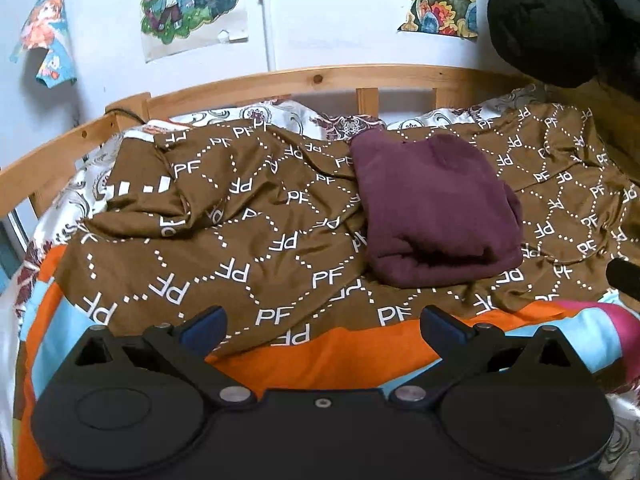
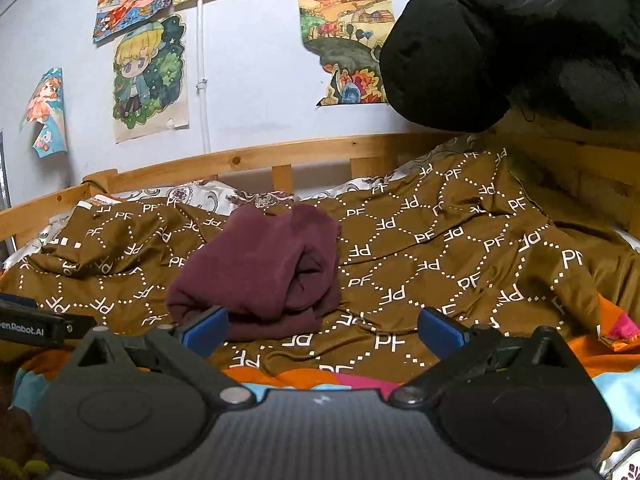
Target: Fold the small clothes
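Your left gripper [image 1: 322, 326] is hovering with its blue-padded fingers [image 1: 206, 326] spread wide and nothing between them, low over the near edge of the bed. Ahead of it, the maroon garment [image 1: 434, 208] is lying as a folded bundle on the brown PF-patterned cover [image 1: 240, 216], sitting to the right of that gripper's line and well apart from both fingertips.

Your right gripper [image 2: 322, 328] is also standing wide and gripping nothing. In its view the maroon garment [image 2: 264, 268] is lying just beyond the left finger [image 2: 206, 330], whose pad is overlapping the bundle's near edge in the picture (whether it is actually touching the cloth, you cannot tell from here). The bundle is showing layered folds on its right side, with a flatter layer sticking out underneath.

The brown PF-patterned cover [image 2: 440, 252] is lying rumpled over an orange, blue and pink sheet [image 1: 360, 356]. Behind it the wooden bed rail [image 2: 256, 156] is running along the white wall [image 2: 256, 80], where cartoon drawings [image 2: 150, 76] are hanging. A black padded jacket [image 2: 520, 40] is filling the upper right of both views.
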The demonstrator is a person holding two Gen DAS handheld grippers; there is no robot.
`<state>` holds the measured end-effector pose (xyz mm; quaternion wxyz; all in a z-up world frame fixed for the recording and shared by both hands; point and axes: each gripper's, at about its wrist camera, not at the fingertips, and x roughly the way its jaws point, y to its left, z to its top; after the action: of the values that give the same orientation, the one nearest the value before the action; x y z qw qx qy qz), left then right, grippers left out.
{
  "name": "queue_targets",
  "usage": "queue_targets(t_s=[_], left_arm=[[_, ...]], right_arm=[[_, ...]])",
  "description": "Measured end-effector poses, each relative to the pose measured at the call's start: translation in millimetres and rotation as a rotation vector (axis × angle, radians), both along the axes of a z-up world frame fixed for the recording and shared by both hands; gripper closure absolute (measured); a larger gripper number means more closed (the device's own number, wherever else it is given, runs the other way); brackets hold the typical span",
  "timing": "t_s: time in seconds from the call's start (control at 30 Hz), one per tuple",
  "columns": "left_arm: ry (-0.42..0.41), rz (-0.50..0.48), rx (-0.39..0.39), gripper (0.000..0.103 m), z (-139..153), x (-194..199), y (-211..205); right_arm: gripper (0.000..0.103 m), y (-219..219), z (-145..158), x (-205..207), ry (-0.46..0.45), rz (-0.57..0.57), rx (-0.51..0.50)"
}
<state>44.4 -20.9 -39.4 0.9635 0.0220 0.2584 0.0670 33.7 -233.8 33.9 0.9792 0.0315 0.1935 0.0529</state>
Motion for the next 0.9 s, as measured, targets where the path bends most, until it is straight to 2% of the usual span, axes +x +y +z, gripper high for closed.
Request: queue_targets(t_s=[0.9], left_arm=[[-0.004,-0.019,0.001,0.001,-1.0,-2.5,-1.6]], right_arm=[[0.0,-0.1,-1.4,-0.3,0.002,0.003,0.009]])
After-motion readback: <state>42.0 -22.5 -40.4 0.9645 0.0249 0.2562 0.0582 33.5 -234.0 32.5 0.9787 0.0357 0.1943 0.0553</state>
